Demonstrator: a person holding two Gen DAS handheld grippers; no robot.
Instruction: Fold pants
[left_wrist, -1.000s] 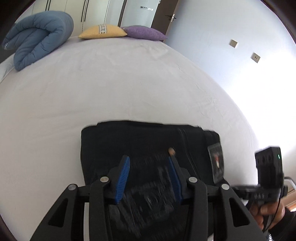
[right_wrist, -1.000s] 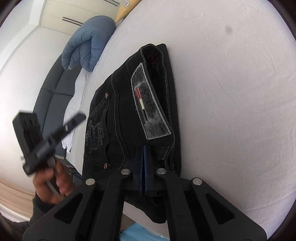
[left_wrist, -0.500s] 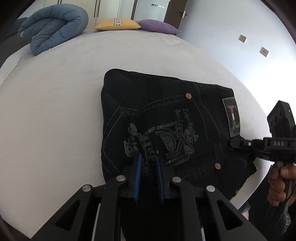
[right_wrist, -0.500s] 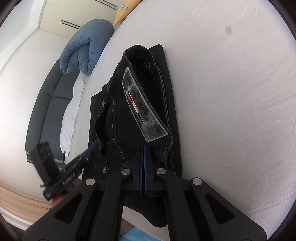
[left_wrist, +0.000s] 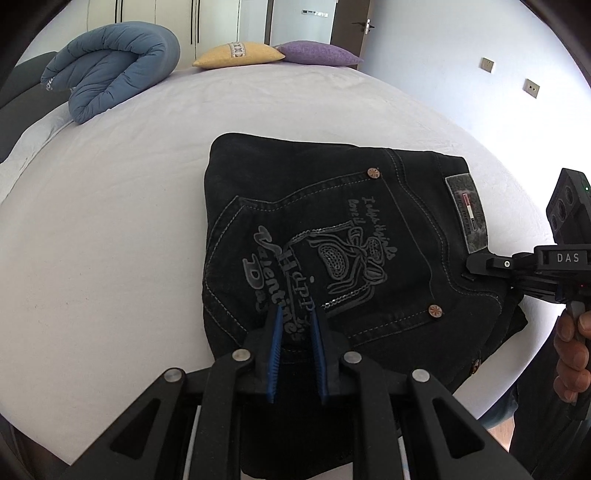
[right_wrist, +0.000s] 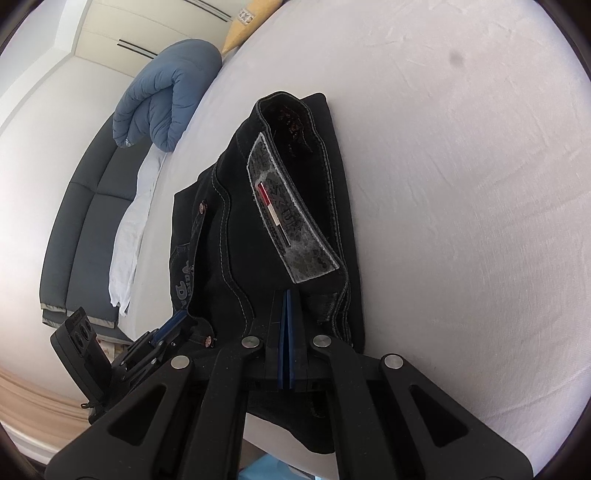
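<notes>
Black jeans (left_wrist: 332, 229) lie folded on the white bed (left_wrist: 110, 240), back pocket print and grey waistband patch facing up. My left gripper (left_wrist: 295, 314) is over the near edge of the jeans, its blue pads a small gap apart with denim between them. My right gripper (right_wrist: 287, 295) has its blue pads pressed together on the waistband of the jeans (right_wrist: 280, 206), lifting that edge. The right gripper also shows in the left wrist view (left_wrist: 476, 264) at the jeans' right edge. The left gripper shows in the right wrist view (right_wrist: 173, 321).
A rolled blue duvet (left_wrist: 110, 66), a yellow pillow (left_wrist: 240, 53) and a purple pillow (left_wrist: 317, 53) lie at the bed's far end. A dark sofa (right_wrist: 85, 221) stands beside the bed. The bed edge is near the grippers.
My left gripper closed from wide open to a narrow gap on the jeans' near edge and rose. The right gripper stayed shut on the waistband, which now stands lifted.
</notes>
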